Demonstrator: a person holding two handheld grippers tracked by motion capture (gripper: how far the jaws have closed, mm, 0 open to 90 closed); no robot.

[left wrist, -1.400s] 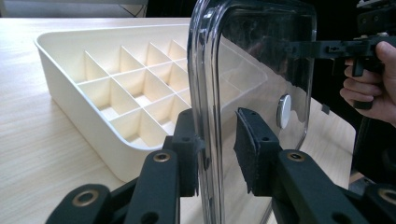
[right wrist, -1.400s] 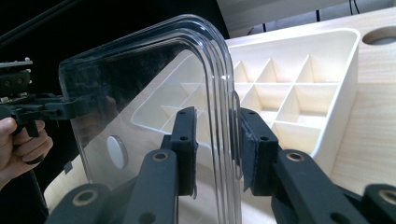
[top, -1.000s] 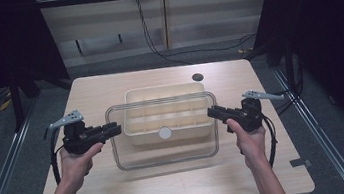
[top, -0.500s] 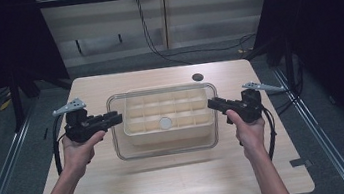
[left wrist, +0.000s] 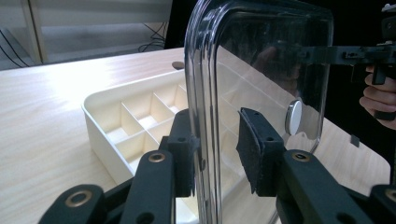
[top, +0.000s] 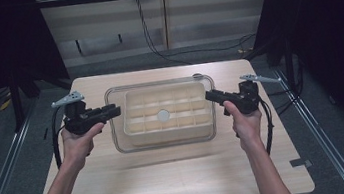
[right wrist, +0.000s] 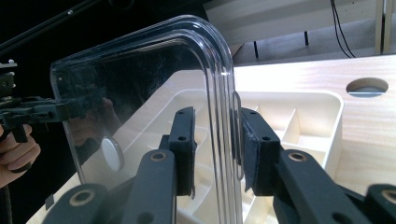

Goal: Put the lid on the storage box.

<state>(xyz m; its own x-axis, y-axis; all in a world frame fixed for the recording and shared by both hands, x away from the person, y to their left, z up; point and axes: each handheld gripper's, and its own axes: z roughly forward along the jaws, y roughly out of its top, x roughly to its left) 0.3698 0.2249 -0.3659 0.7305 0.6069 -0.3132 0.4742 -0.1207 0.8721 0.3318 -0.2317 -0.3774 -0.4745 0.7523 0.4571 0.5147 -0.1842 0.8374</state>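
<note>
Clear rounded-corner lid [top: 158, 86] hangs over cream compartmented tray [top: 168, 128].

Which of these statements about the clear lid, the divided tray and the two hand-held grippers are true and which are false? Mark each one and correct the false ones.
1. The clear lid is held at opposite ends by the left hand-held gripper and the right hand-held gripper. True.
2. The cream divided tray holds ice in every compartment. False: the compartments look empty.
3. A round white knob sits at the lid's middle. True.
4. The lid lies flat on the wooden table beside the tray. False: it is held over the tray.
5. The table has a round hole beyond the tray. True.
</note>
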